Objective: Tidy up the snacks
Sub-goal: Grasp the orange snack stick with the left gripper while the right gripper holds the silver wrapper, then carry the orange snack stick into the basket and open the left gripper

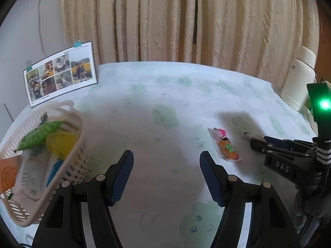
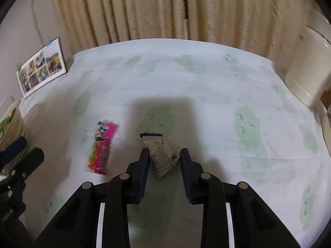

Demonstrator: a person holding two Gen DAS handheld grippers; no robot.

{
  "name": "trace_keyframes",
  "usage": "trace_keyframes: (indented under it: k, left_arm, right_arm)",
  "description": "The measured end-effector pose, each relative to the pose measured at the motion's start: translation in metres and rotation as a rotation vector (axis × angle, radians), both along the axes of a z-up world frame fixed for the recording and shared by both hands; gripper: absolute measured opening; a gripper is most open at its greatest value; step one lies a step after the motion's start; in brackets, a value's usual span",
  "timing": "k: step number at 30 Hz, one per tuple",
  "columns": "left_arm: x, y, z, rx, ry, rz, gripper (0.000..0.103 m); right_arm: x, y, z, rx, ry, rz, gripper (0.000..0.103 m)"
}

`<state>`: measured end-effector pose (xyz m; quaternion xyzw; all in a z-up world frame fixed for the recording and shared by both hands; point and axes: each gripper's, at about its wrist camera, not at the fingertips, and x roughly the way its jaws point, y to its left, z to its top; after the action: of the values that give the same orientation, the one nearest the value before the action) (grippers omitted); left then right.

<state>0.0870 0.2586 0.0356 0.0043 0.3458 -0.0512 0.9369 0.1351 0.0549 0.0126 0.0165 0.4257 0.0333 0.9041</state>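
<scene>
Right gripper (image 2: 164, 157) sits low over the tablecloth (image 2: 206, 86), jaws partly open around a beige patterned snack packet (image 2: 161, 155); the left pad looks to touch the packet, but a firm grip can't be told. Just left of it lies a pink-and-orange snack packet (image 2: 101, 146), flat on the cloth. Left gripper (image 1: 166, 173) hangs wide open, holding nothing. Near left, a beige plastic basket (image 1: 70, 165), tilted, holds green, yellow and orange packets. Far left, a photo calendar (image 1: 60, 74) leans on the wall. Far right, a white thermos (image 1: 298, 78). Curtains (image 1: 186, 20) behind.
</scene>
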Motion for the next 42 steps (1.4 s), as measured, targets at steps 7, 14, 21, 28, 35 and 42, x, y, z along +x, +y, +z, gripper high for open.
trace_keyframes:
  k: [7, 14, 21, 28, 35, 42]
  left_arm:
    - [0.018, -0.022, -0.004, -0.04, 0.071, -0.078, 0.067]
    - [0.034, -0.038, -0.011, -0.098, 0.141, -0.129, 0.067]
    - [0.045, -0.055, -0.015, -0.116, 0.161, -0.165, 0.066]
    - [0.054, -0.065, -0.025, -0.108, 0.188, -0.197, 0.028]
    - [0.051, -0.06, -0.021, -0.137, 0.158, -0.19, 0.019]
    - [0.039, -0.057, -0.009, -0.103, 0.085, -0.17, 0.018]
  right_arm:
    - [-0.002, -0.01, 0.005, 0.045, -0.01, -0.027, 0.027]
    - [-0.001, -0.013, 0.004, 0.061, -0.006, -0.042, 0.028]
    - [-0.001, -0.018, 0.006, 0.077, -0.01, -0.062, 0.028]
    - [-0.002, -0.019, 0.006, 0.082, -0.012, -0.061, 0.029]
    - [-0.003, -0.02, 0.007, 0.098, -0.018, -0.061, 0.029]
    - [-0.005, -0.02, 0.011, 0.117, -0.029, -0.056, 0.029]
